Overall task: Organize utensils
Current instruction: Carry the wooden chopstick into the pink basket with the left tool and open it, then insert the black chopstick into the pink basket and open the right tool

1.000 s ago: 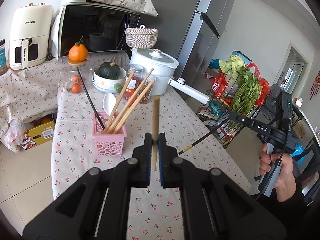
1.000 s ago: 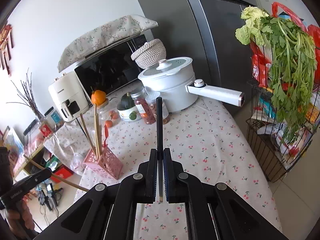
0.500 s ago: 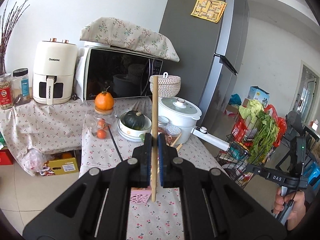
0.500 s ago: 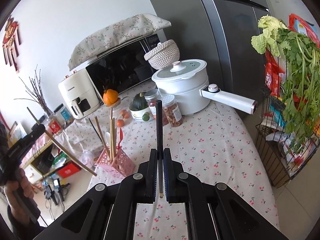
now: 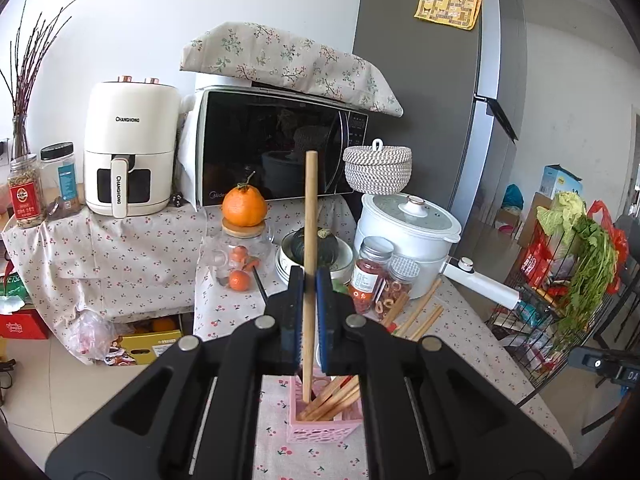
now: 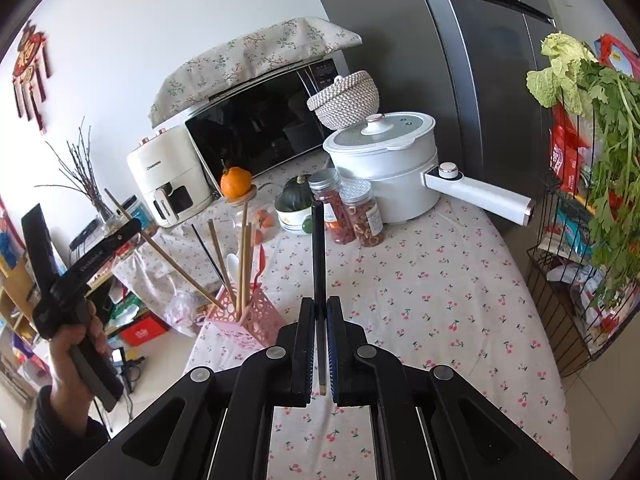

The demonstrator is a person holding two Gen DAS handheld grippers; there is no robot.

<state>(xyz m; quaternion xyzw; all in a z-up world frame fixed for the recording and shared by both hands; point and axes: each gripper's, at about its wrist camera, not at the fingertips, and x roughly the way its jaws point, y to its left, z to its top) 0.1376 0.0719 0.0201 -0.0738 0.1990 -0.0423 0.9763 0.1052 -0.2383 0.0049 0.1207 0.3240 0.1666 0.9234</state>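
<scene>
My left gripper (image 5: 309, 280) is shut on a wooden chopstick (image 5: 309, 216), held upright with its lower tip inside the pink holder (image 5: 320, 426), which holds several wooden chopsticks. In the right wrist view the left gripper (image 6: 132, 226) holds that wooden chopstick (image 6: 168, 260) slanted down into the pink holder (image 6: 250, 322). My right gripper (image 6: 319, 308) is shut on a black chopstick (image 6: 318, 248), upright, above the tablecloth to the right of the holder.
On the cherry-print table (image 6: 440, 300) stand a white pot (image 6: 388, 160) with a long handle, two jars (image 6: 352, 212), a bowl with a squash (image 6: 296, 200) and an orange on a glass jar (image 5: 244, 208). A wire vegetable rack (image 6: 592, 200) stands at right.
My left gripper has risen over the pink holder and lowered its wooden chopstick's tip into it. My right gripper has kept its black chopstick and shifted slightly.
</scene>
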